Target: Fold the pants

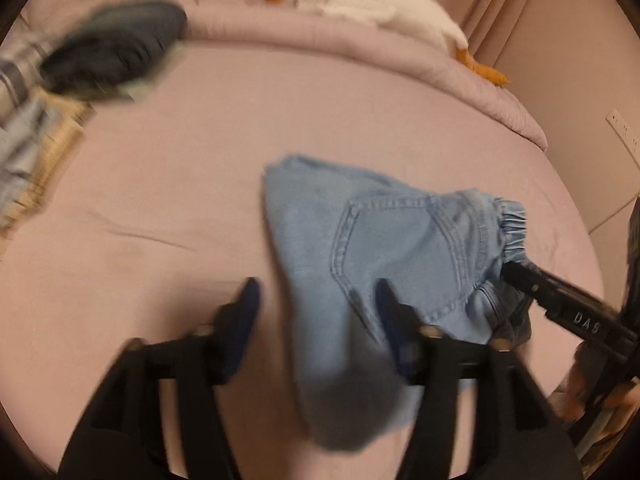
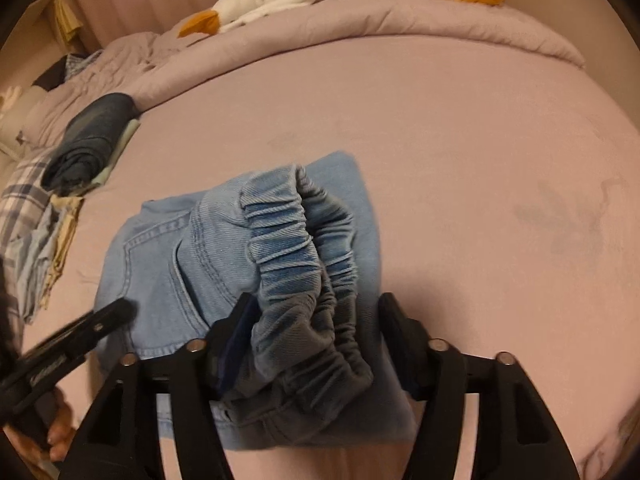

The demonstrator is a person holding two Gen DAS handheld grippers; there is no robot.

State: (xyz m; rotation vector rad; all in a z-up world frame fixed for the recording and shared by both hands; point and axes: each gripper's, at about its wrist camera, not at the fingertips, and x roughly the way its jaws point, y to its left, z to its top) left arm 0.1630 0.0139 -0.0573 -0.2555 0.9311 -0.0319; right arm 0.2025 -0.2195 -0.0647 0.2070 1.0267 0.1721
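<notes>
Pink bed [image 2: 460, 128] holds light-blue pants [image 1: 384, 240], already folded small, lying mid-mattress. Right gripper [image 2: 316, 320], jaws spread, straddles bunched waistband [image 2: 304, 240] without pinching. Left gripper [image 1: 318, 300] spread too, holding nothing. Judgement: nearly done; only final tidying or stacking left.

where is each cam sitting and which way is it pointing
Left wrist: sits on the left gripper, looking forward over the bed at the jeans; its own two open fingers show, and the right gripper enters from the right.
Right wrist: sits on the right gripper, looking along the waistband between its open fingers toward the duvet; the left gripper and a hand show at lower left.
Shared: jeans, bed, plush goose, dark folded clothes, each other's gripper.
</notes>
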